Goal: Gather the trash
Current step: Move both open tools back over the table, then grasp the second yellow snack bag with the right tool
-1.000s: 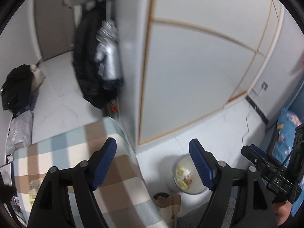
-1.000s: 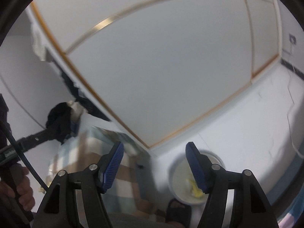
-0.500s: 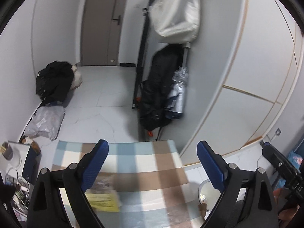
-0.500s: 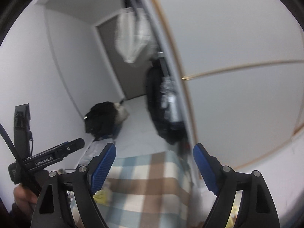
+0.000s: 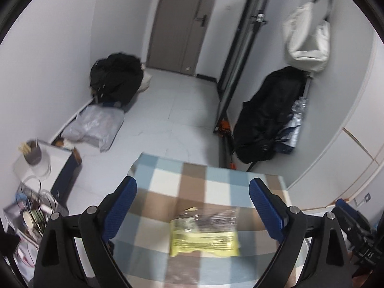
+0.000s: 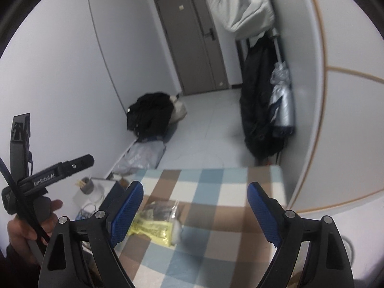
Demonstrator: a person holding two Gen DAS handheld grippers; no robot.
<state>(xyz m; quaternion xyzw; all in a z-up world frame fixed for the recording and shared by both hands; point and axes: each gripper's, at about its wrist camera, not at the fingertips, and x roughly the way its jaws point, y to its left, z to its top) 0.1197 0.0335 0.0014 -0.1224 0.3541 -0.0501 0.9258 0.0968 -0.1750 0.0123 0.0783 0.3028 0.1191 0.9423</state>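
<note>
Dim, soft blur (foreground worst), fisheye-warped edges

You're likely in a home entryway: door (image 5: 178, 21) at top, coat (image 5: 266, 117) hung right, checked table (image 5: 192, 192) below.

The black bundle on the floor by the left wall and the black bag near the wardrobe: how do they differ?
The black bundle lies slumped on the floor in a low heap against the wall; the black bag is tall and upright. A pale sack hangs above the bag; a grey plastic package lies before the bundle. Both are dark and soft.
</note>
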